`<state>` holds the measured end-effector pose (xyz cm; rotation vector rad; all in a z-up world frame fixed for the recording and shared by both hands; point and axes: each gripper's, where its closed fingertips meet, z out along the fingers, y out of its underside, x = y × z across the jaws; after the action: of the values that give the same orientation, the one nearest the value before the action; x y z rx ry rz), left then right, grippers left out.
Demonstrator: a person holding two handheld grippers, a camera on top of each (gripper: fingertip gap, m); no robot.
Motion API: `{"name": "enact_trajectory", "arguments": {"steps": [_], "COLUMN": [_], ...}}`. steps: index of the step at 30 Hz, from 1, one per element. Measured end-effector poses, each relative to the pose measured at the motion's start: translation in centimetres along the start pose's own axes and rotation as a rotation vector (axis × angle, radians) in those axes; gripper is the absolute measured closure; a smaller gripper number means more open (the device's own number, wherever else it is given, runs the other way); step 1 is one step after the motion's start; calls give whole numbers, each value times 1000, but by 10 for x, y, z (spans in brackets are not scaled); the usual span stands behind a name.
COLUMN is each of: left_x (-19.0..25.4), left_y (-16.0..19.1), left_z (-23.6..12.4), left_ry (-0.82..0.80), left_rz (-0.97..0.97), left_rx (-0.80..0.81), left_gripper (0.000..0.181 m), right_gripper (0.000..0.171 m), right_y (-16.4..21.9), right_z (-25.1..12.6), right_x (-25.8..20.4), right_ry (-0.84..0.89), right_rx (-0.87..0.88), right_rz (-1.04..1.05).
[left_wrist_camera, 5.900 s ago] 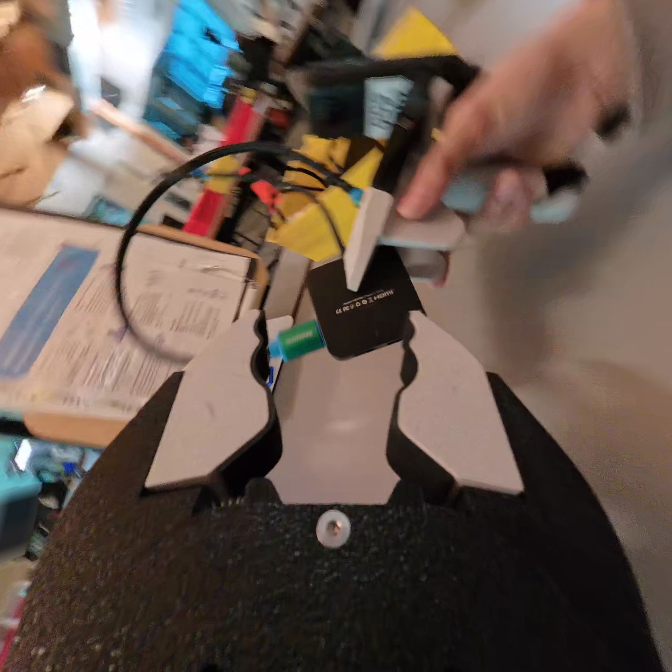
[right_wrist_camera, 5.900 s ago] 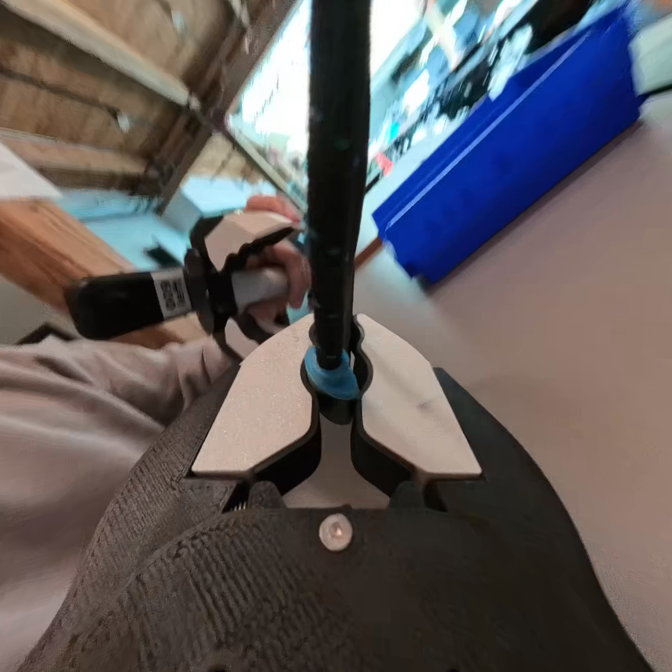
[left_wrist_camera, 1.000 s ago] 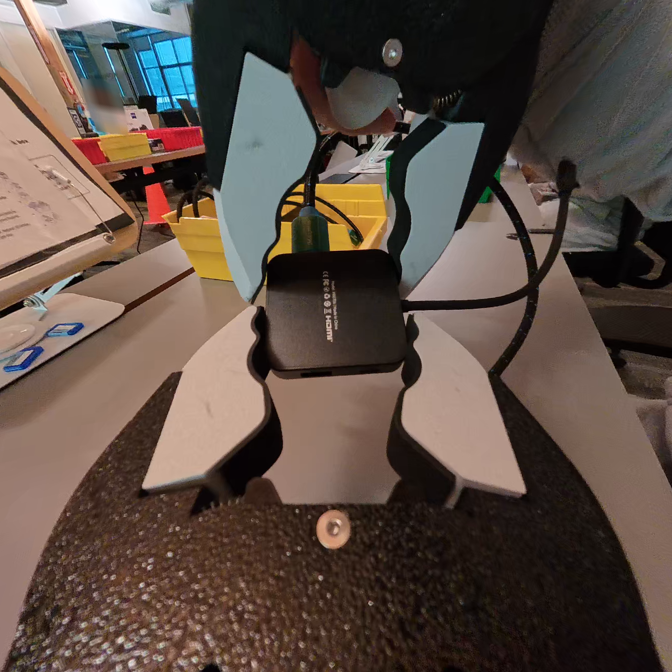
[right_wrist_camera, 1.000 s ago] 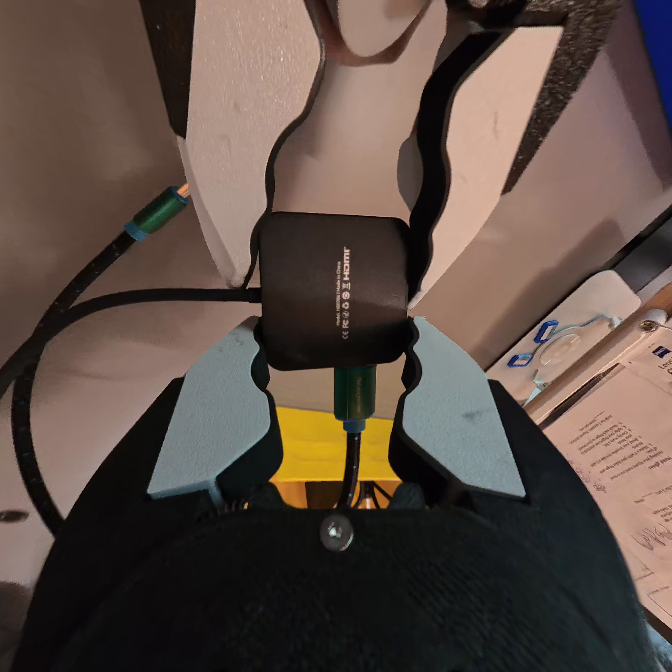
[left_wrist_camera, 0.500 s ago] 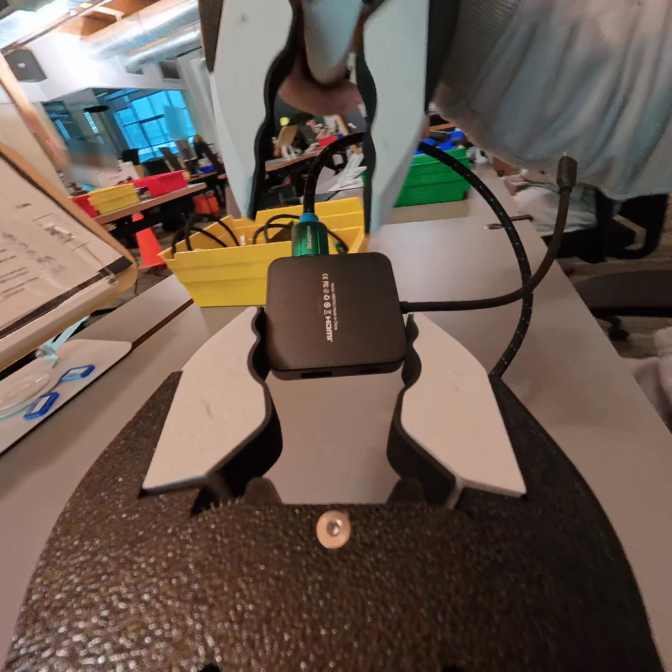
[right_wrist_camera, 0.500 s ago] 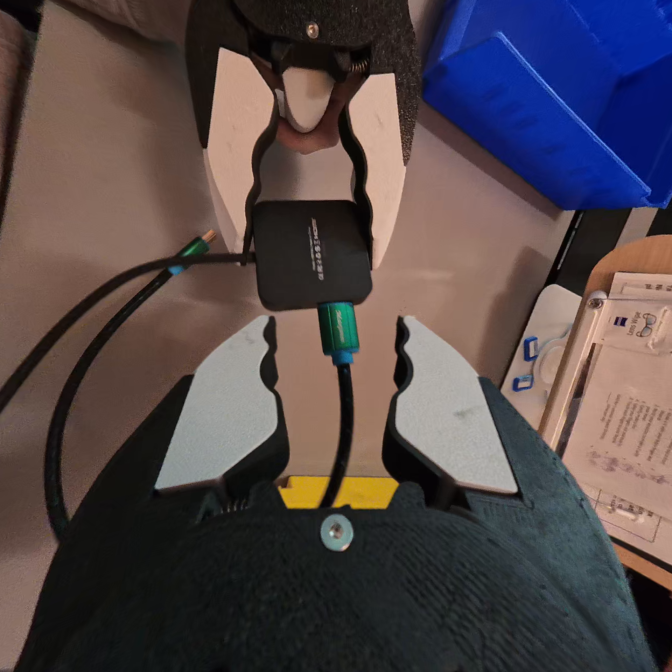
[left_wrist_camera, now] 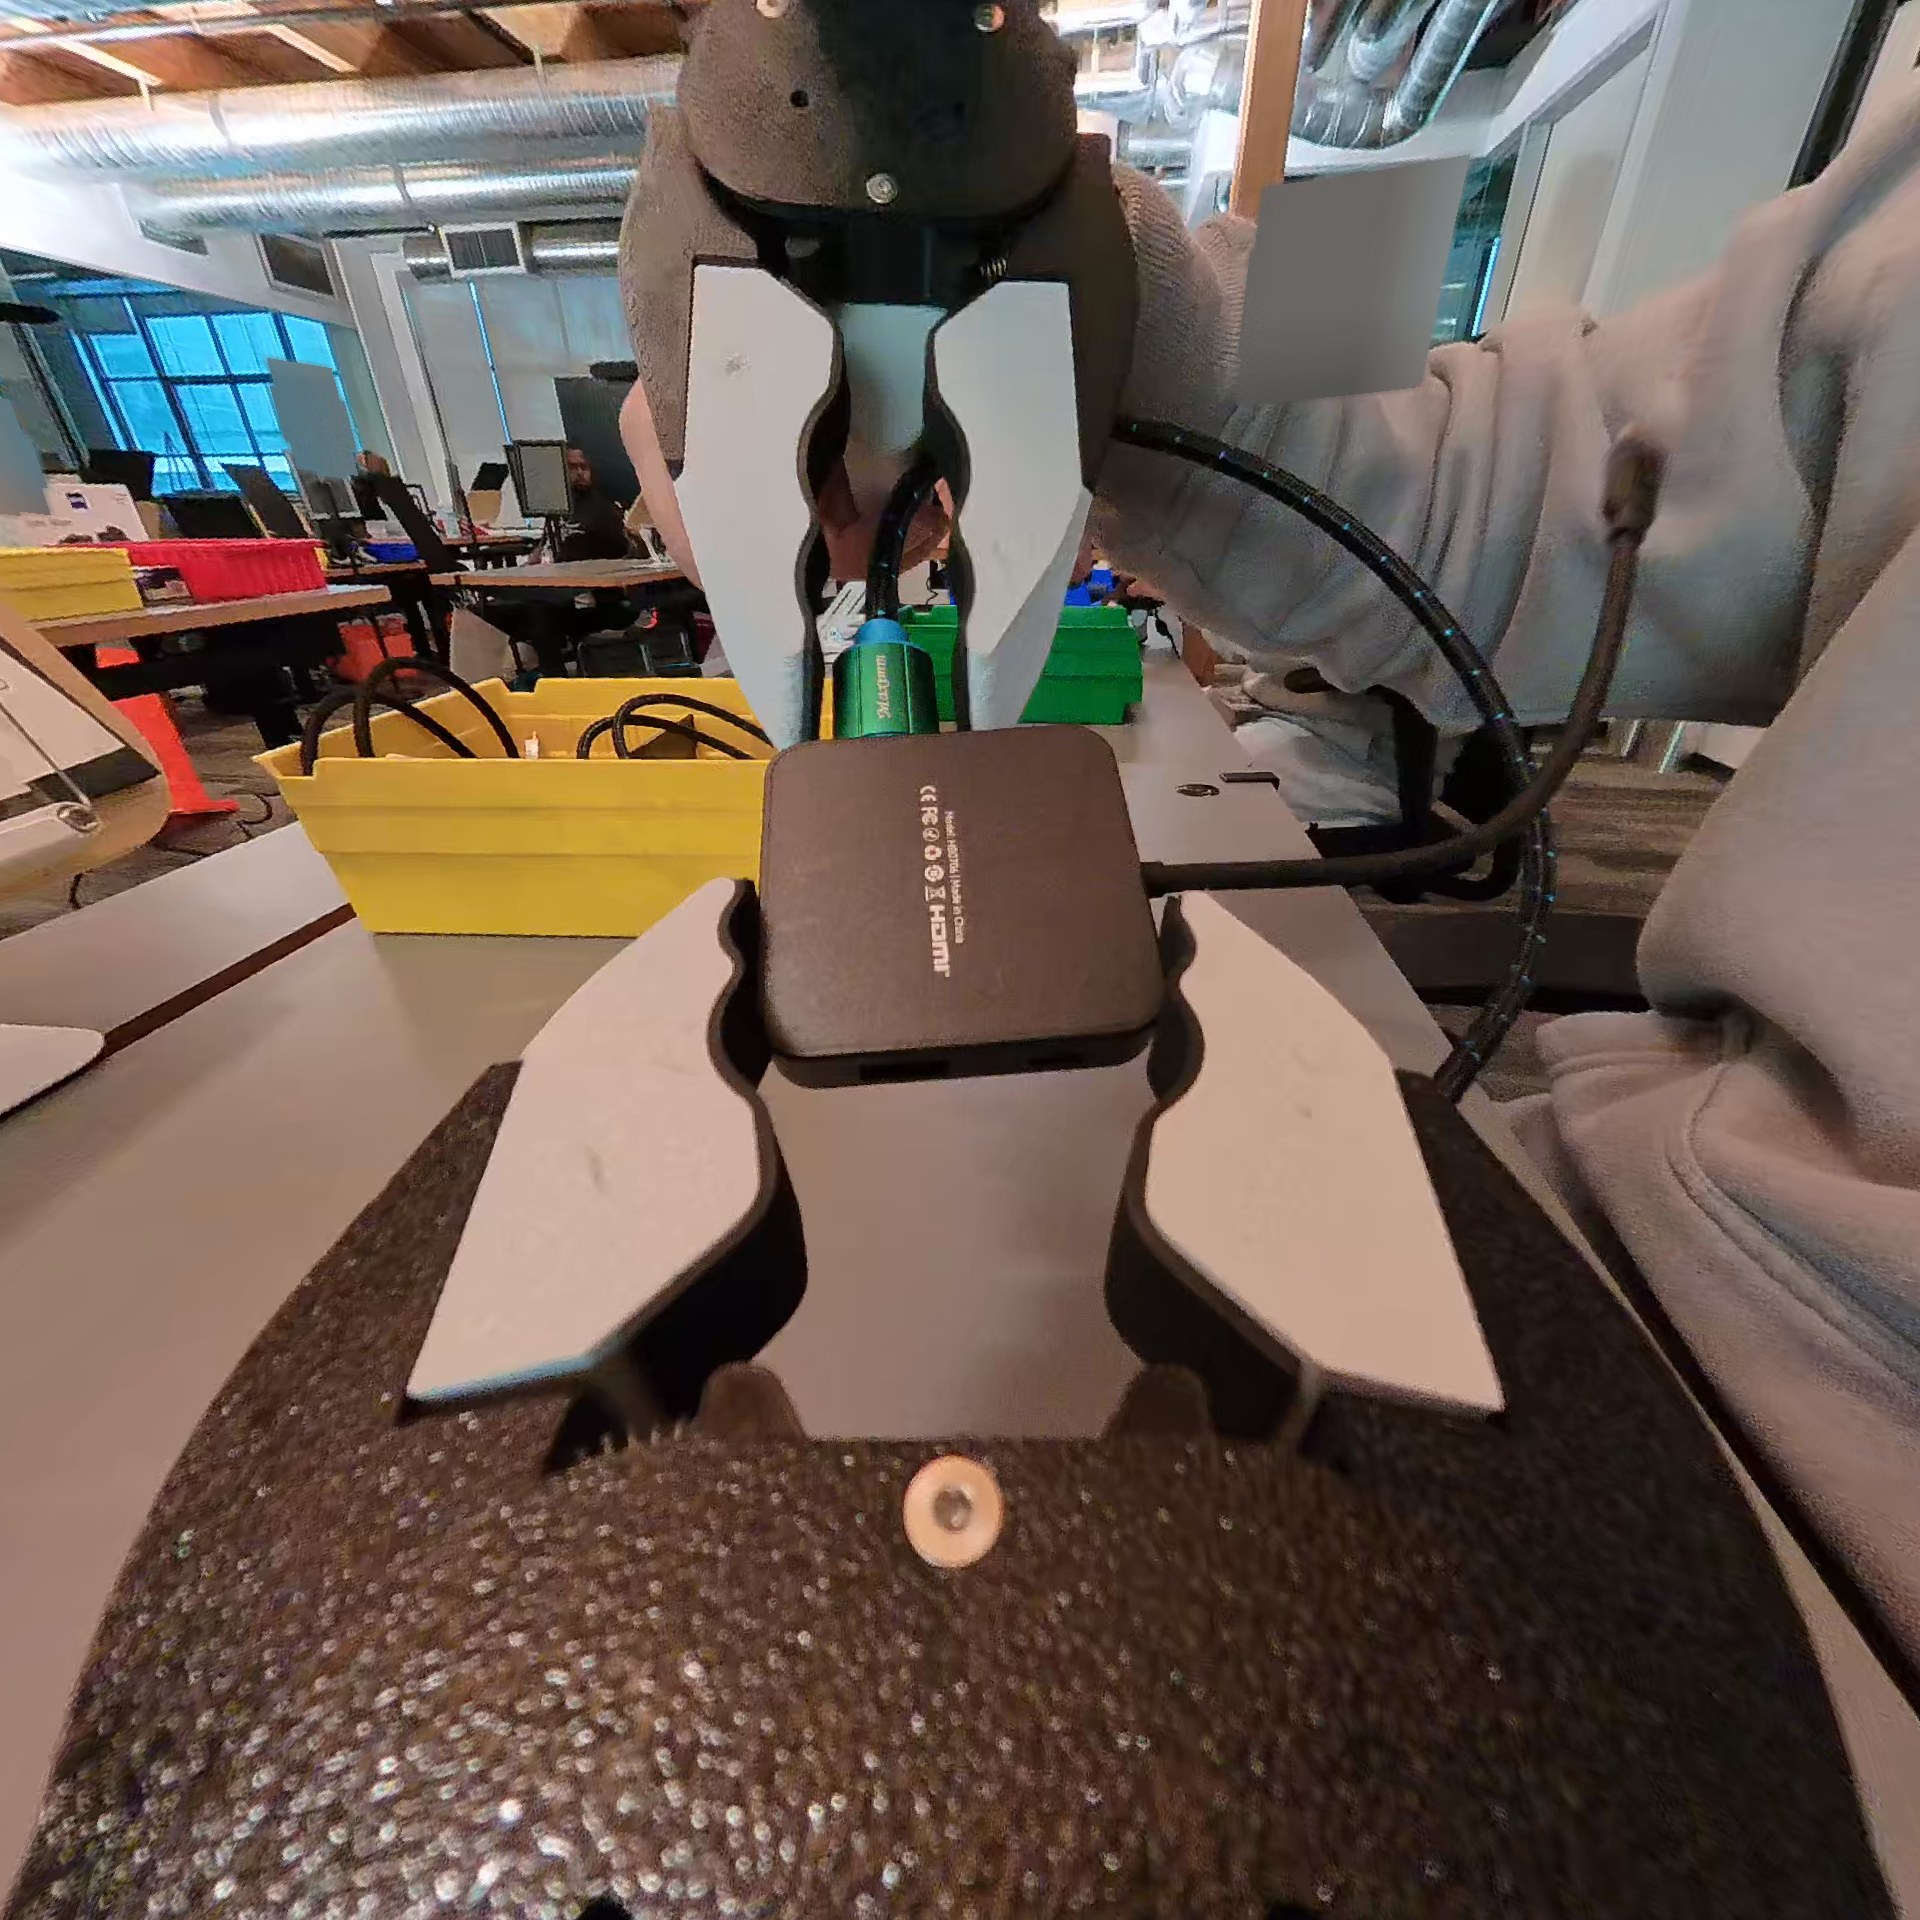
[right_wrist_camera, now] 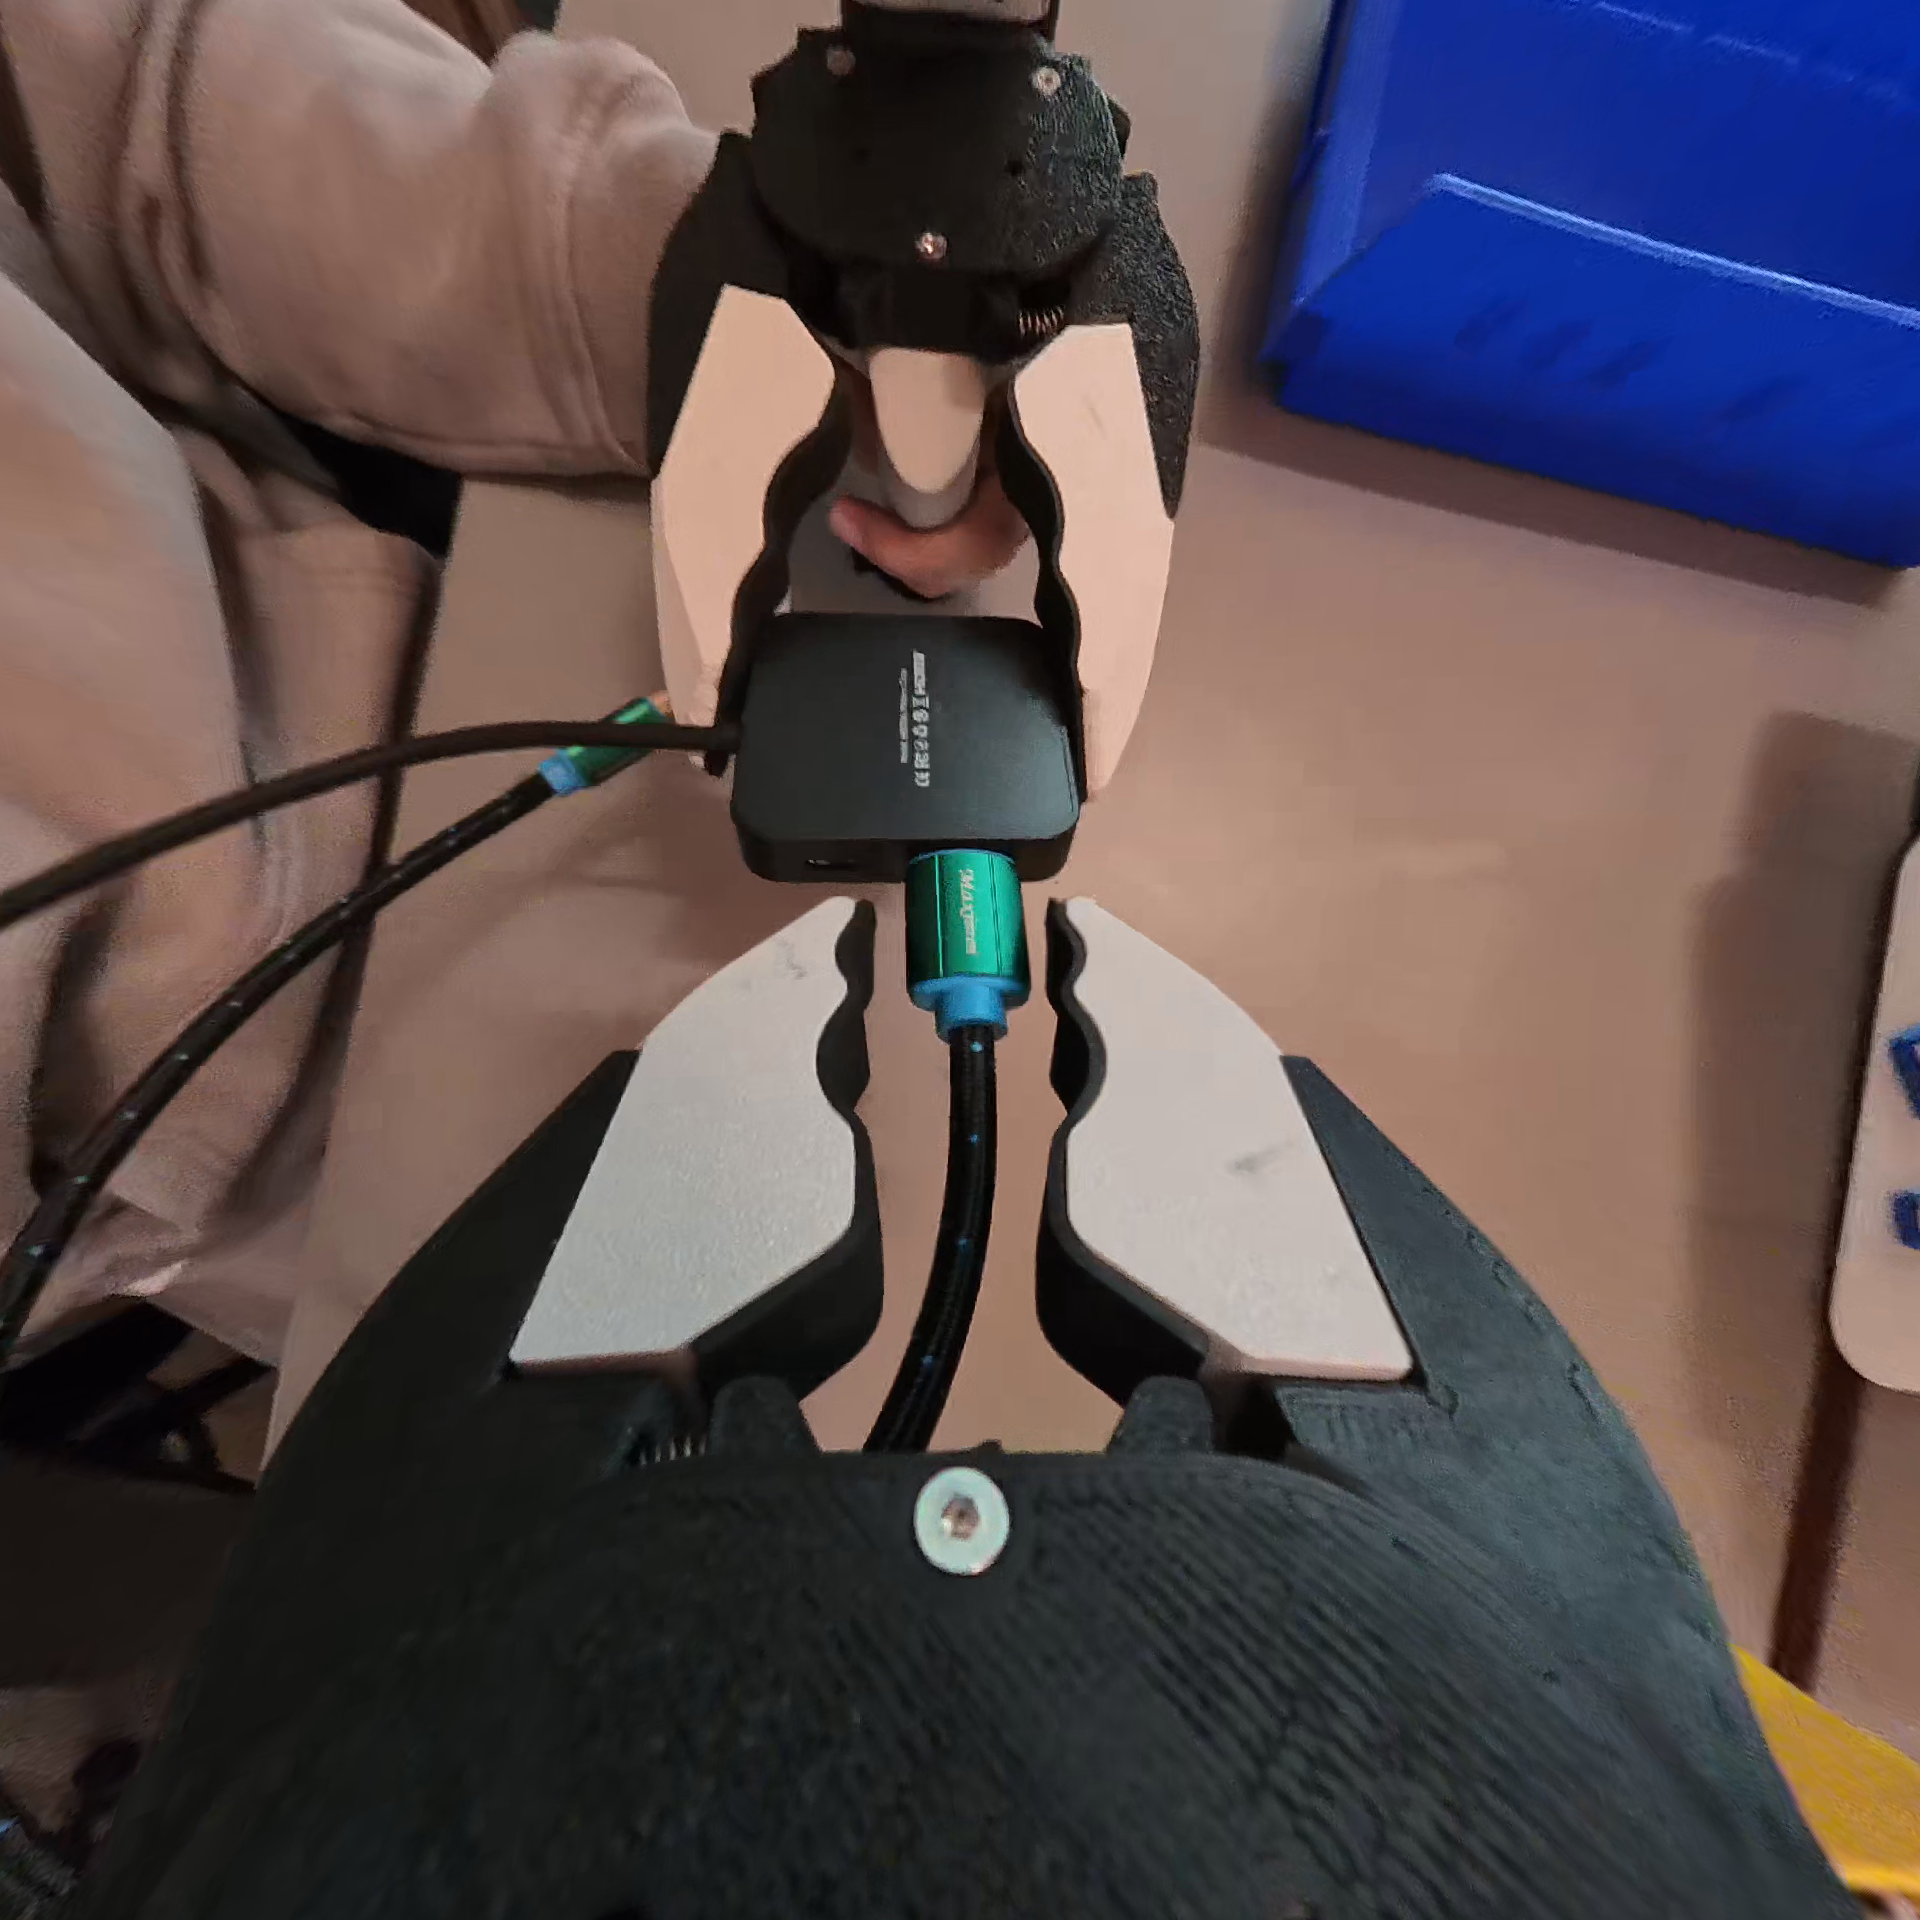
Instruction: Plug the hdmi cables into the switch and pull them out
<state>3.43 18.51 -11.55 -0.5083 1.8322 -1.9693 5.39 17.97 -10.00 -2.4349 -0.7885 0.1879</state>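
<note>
The black HDMI switch (left_wrist_camera: 956, 904) is held level above the grey table between the fingers of my left gripper (left_wrist_camera: 951, 899), which is shut on its sides. A green HDMI plug (right_wrist_camera: 966, 935) on a braided black cable (right_wrist_camera: 951, 1195) sits in a port on the switch's far edge. My right gripper (right_wrist_camera: 956, 914) faces the left one. Its fingers straddle this plug, narrowed, with a small gap on each side. A second green plug (right_wrist_camera: 613, 743) lies loose beside the switch. The switch's own thin cable (left_wrist_camera: 1299, 873) leaves its side.
A yellow bin (left_wrist_camera: 499, 831) with cables stands behind the switch and a green bin (left_wrist_camera: 1081, 655) beyond it. A blue bin (right_wrist_camera: 1662, 312) is near the table's edge. The person's grey sleeves (left_wrist_camera: 1766, 1039) crowd the right side. A tilted document board (left_wrist_camera: 62, 769) stands at left.
The right gripper has drawn back from around the switch along the plugged cable, and its fingers have narrowed around the green plug. The left gripper still holds the switch.
</note>
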Motion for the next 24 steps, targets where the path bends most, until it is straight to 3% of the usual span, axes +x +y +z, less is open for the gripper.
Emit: {"name": "enact_trajectory", "arguments": {"steps": [1,7,24], "left_x": [1,0,0], "left_y": [0,-1,7], "left_z": [1,2,9], "left_ry": [3,-6,-39], "left_rz": [-1,12,87], "left_rx": [0,10,-42], "left_gripper": [109,109,109], "right_gripper": [144,151,151], "right_y": [-2,-10,1], "right_z": [0,-8,1], "right_x": [-1,0,-2], "right_ry": [-9,-1,-15], "right_rx": [25,110,-15], "right_rz": [6,4,-50]}}
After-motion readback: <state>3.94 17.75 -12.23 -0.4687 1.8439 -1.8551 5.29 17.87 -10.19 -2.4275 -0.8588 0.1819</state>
